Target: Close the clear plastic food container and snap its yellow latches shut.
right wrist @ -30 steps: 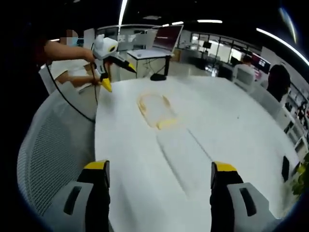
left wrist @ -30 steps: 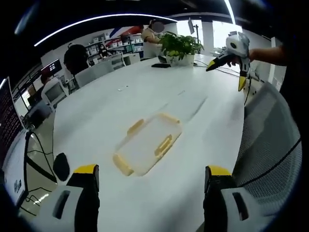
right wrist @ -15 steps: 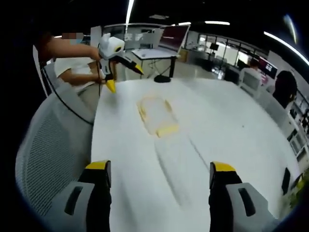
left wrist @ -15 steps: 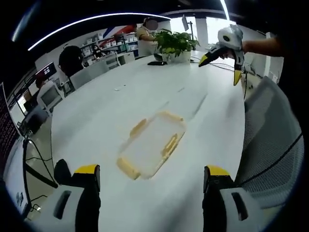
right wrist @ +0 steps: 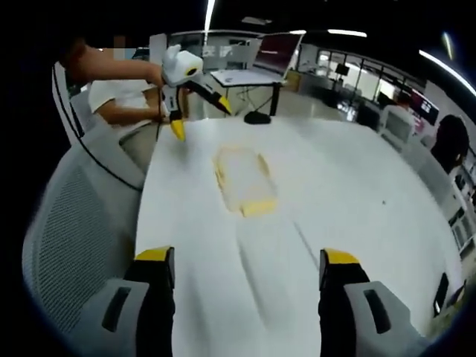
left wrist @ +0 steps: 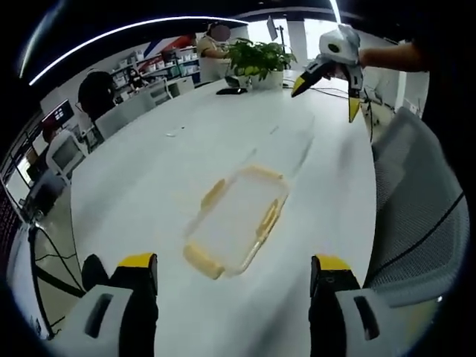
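Note:
A clear plastic food container (left wrist: pixel 236 221) with yellow latches lies flat on the white table (left wrist: pixel 149 178), its lid on top. My left gripper (left wrist: pixel 232 297) hangs open over the table's near edge, short of the container, nothing between its jaws. In the right gripper view the same container (right wrist: pixel 242 181) lies further out, and my right gripper (right wrist: pixel 247 286) is open and well back from it. Across the table in the left gripper view the right gripper (left wrist: pixel 327 71) hangs in the air with its jaws apart. The left gripper (right wrist: pixel 195 95) is likewise in the air in the right gripper view.
A grey mesh chair (left wrist: pixel 416 216) stands by the table's edge, also seen as the mesh chair (right wrist: pixel 71 223). A potted plant (left wrist: pixel 256 59) and a dark phone (left wrist: pixel 227 91) sit at the far end. People sit at desks beyond. A monitor stand (right wrist: pixel 258 117) rests past the container.
Both cameras have drifted a little nearer the container, which looks larger now. The container itself has not moved, and both grippers stay open in the air.

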